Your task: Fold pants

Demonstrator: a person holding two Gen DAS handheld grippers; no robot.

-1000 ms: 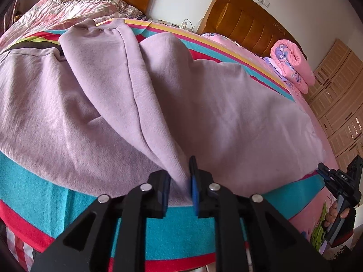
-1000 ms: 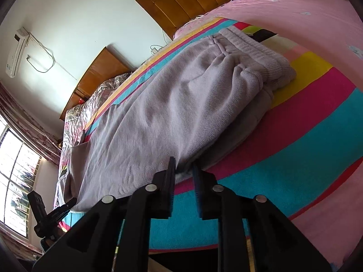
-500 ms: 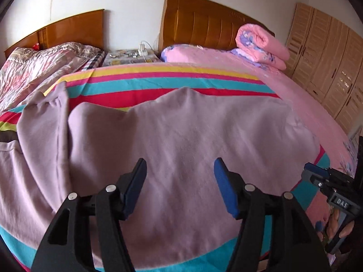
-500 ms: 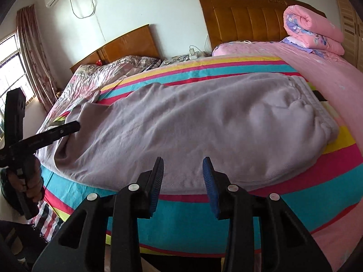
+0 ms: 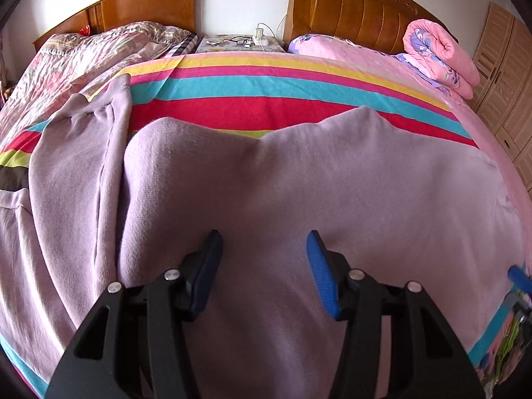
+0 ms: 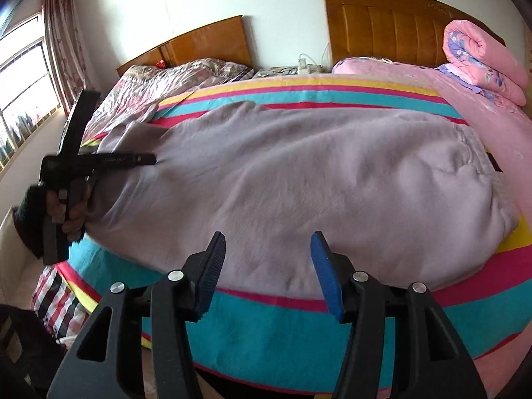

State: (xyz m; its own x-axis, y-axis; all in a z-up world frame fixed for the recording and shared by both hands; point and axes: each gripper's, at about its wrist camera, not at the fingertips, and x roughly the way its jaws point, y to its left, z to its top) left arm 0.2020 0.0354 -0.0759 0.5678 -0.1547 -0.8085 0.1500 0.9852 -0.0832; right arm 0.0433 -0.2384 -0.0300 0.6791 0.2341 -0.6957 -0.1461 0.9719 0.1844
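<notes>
- Left gripper (image 5: 262,266) spread over lilac sweatpants (image 5: 299,199), jaws just narrowed a little, nothing pinched; right gripper (image 6: 267,266) spread, jaws just widened, empty.
- Sweatpants flat across striped blanket (image 6: 266,326), legs stacked.
- Likely soft, limp, light fleece; best pinched at ribbed cuffs (image 5: 113,93) and waistband (image 6: 472,146).

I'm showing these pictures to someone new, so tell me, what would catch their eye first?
First, the big lilac pants, spread across the striped blanket in the middle of the bed, waistband to the right in the right wrist view. Next, the open left gripper and right gripper, blue pads apart with no cloth between them. Then the rolled pink quilt by the far headboard.
</notes>
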